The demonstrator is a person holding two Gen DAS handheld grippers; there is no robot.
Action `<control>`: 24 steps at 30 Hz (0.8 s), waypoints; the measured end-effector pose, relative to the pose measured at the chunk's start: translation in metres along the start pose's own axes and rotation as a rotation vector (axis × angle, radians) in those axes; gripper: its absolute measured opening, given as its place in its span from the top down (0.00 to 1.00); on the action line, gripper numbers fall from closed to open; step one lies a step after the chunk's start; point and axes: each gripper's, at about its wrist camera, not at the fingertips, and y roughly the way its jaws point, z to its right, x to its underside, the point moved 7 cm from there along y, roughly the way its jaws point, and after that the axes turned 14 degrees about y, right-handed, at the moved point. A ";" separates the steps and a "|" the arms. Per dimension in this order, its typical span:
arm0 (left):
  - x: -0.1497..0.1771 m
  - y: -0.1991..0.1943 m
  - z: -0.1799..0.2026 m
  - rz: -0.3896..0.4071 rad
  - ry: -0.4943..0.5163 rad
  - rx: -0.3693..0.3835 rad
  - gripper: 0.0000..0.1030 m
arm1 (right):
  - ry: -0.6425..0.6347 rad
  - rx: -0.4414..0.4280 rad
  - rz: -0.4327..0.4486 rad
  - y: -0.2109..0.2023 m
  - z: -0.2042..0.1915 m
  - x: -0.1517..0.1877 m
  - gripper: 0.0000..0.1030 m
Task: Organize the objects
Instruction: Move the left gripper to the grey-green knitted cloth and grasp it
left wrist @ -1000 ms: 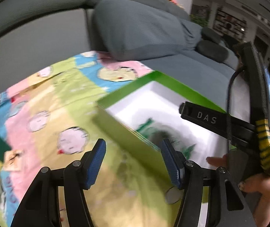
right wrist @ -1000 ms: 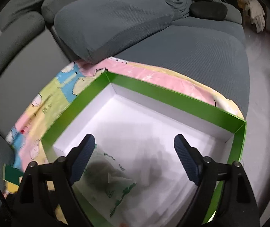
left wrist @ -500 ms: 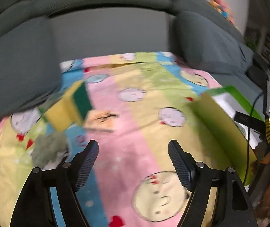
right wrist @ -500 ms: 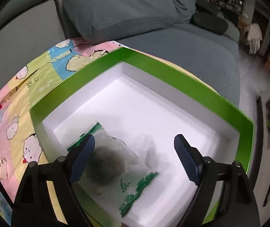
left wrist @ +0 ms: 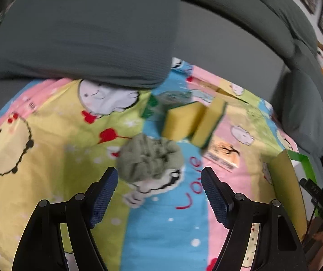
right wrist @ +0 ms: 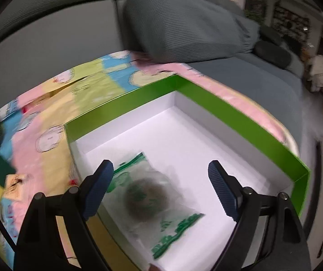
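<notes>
Hovering with jaws apart and empty, the left hand-held gripper nears a cloth and sponges awaiting sorting; the right hand-held gripper, likewise spread, overlooks one bag already boxed.

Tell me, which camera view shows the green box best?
The right wrist view: the green box shows its whole white inside, with a clear bag in it. The left wrist view shows only one corner at the right edge.

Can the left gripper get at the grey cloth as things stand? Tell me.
Probably yes. The left gripper is open and empty, and the grey cloth lies loose on the blanket just ahead of its fingertips, with nothing between; the sponges sit beyond it.
</notes>
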 end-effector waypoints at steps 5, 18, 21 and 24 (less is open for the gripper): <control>0.007 0.018 -0.024 -0.053 -0.066 -0.009 0.25 | -0.080 -0.063 0.044 -0.020 -0.033 0.005 0.17; 0.016 0.059 -0.044 -0.171 -0.160 0.056 0.21 | -0.383 -0.790 -0.455 -0.092 -0.229 0.100 0.07; 0.019 0.070 -0.049 -0.194 -0.174 0.058 0.21 | -0.466 -0.731 -0.511 -0.075 -0.260 0.131 0.16; 0.018 0.074 -0.053 -0.168 -0.197 0.080 0.21 | -0.470 -0.716 -0.585 -0.059 -0.278 0.153 0.23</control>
